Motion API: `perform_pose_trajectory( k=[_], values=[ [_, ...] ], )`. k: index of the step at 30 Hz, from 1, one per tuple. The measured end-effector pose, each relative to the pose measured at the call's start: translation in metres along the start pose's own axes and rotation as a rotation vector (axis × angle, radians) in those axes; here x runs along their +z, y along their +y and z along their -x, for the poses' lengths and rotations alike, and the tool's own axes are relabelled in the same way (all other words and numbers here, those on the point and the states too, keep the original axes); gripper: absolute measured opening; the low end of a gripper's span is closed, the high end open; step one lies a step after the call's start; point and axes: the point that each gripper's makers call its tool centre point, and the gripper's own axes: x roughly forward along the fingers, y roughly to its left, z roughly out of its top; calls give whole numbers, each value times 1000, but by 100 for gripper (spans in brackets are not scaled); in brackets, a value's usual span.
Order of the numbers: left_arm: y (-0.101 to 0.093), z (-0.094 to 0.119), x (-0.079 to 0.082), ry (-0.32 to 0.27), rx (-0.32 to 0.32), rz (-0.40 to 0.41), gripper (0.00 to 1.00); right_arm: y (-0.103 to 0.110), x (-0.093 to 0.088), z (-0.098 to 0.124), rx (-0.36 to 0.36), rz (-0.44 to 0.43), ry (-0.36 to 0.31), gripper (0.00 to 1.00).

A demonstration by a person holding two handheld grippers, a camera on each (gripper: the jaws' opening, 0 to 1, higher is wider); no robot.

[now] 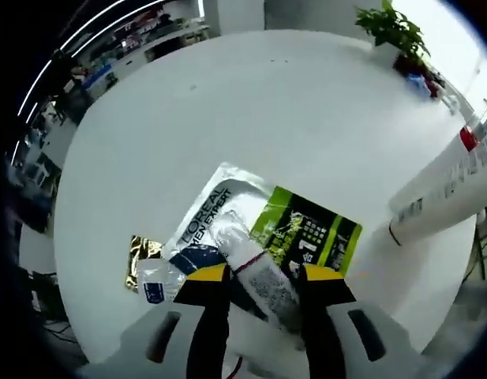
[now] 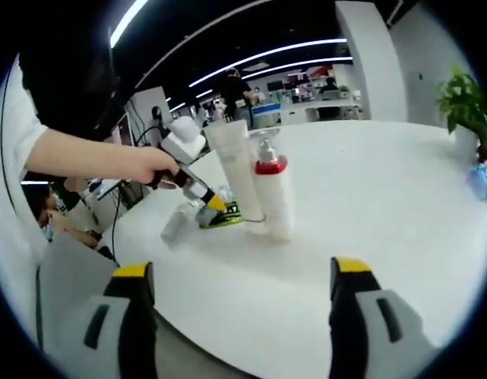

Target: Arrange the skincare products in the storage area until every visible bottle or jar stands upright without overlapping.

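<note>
Skincare tube (image 1: pixel 259 276) lies flat between the jaws of my left tongs (image 1: pixel 263 272), on top of a L'Oreal sachet (image 1: pixel 251 225). They look closed on its body. I should lift slowly and stand it beside the two upright bottles (image 2: pixel 255 185), well ahead of my right tongs (image 2: pixel 239 272), whose jaws are apart and empty.
</note>
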Motion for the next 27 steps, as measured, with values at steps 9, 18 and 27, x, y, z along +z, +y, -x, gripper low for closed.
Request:
perform_pose_trajectory(
  k=[9,18,27],
  values=[
    [9,1,-4,-35,15,22,19,-1,-2,5,-15,0,9,90],
    [9,7,-10,-51,-55,160,18,6,8,6,-8,26,0,90],
    [0,29,-14,-142,-159,337,18,22,13,6,20,52,2,90]
  ],
)
